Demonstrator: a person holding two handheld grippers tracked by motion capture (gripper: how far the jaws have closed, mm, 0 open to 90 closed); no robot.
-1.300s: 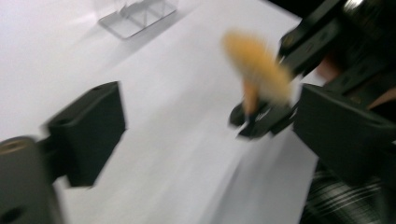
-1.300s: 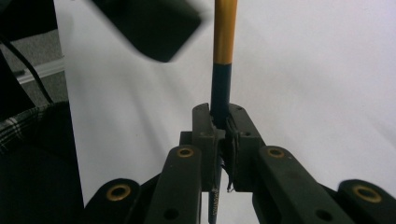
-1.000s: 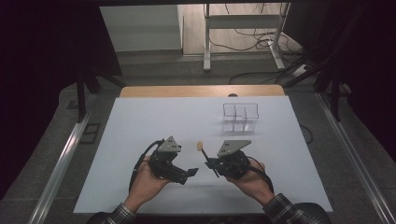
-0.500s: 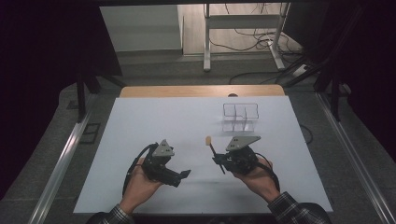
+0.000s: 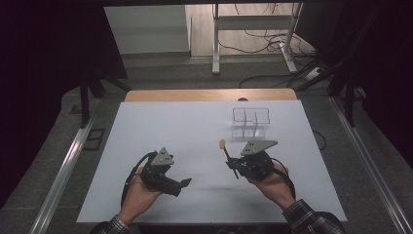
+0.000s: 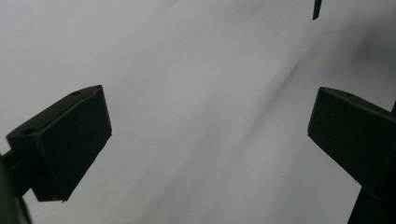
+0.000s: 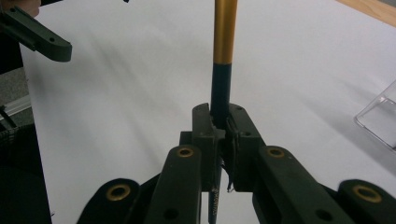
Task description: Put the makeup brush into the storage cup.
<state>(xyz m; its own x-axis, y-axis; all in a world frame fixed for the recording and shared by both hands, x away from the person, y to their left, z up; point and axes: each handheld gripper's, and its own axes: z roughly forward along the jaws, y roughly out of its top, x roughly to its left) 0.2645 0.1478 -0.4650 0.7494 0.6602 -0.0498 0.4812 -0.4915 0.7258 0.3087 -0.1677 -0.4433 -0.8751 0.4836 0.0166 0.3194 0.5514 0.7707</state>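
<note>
My right gripper is shut on a slim stick, black low down and gold higher up. In the high view the stick leans up and left from the jaws, with its pale tip toward the table's middle. Its black lower end pokes out below the jaws. My left gripper hovers low over the white table at the front left, jaws wide apart. In the left gripper view the left gripper has only bare table between its jaws. A dark tip shows at the top edge.
A clear plastic organiser with compartments stands at the back right of the table; its corner shows in the right gripper view. A wooden strip runs along the far edge. Cables lie on the floor beyond.
My right gripper has shifted a little to the right and away with the stick. My left gripper has drawn back slightly toward the person and to the left.
</note>
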